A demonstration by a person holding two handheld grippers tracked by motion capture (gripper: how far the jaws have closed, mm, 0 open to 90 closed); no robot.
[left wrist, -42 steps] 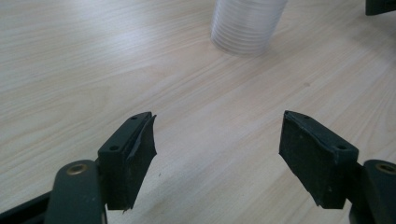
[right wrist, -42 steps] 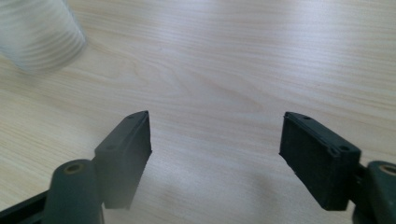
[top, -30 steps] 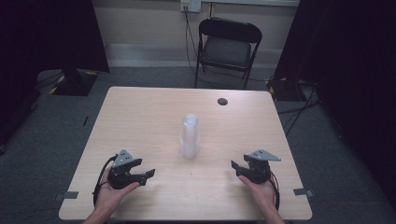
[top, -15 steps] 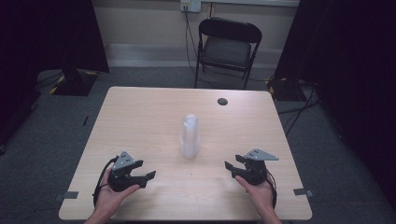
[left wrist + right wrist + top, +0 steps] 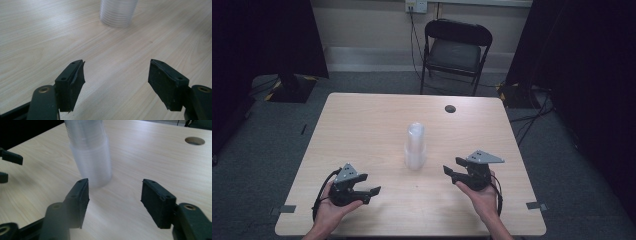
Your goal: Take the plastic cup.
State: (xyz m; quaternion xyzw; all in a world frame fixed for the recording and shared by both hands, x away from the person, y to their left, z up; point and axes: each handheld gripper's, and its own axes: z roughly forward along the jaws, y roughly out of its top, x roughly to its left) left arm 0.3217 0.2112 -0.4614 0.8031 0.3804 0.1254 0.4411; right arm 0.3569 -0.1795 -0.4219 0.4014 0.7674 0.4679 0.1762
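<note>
Clear plastic cups (image 5: 415, 147), nested into one tall stack, stand upright mid-table, ahead of both sets of fingers and touching neither.

Right gripper (image 5: 453, 166): jaws apart, nothing between them, and they have just been opening a little. In the right gripper view the stack (image 5: 91, 157) rises just beyond the left finger (image 5: 79, 202) and off to that side, not centred in the gap (image 5: 115, 202).

Left gripper (image 5: 369, 184): jaws wide, empty. In the left gripper view the stack's base (image 5: 118, 12) sits well ahead of the fingertips, roughly on the line between them (image 5: 116, 82).

Table (image 5: 362, 125): bare wood, smooth. Hole (image 5: 450, 108) far behind the stack, out of play.

Risks, as I judge them:
- Stack is tall, narrow, light. A finger brushing it high up would likely tip it, and the right gripper's offset makes its left finger the probable culprit.
- The right jaws look barely wider than the stack. Pushed in off-centre, a fingertip meets the wall and shoves the stack along the slick wood instead of straddling it.
- Thin plastic: a hard squeeze could crush or crack the outer cup, or jam the cups tighter.
- Lifting one cup without holding the base could bring several up together, or drag the whole stack over.
</note>
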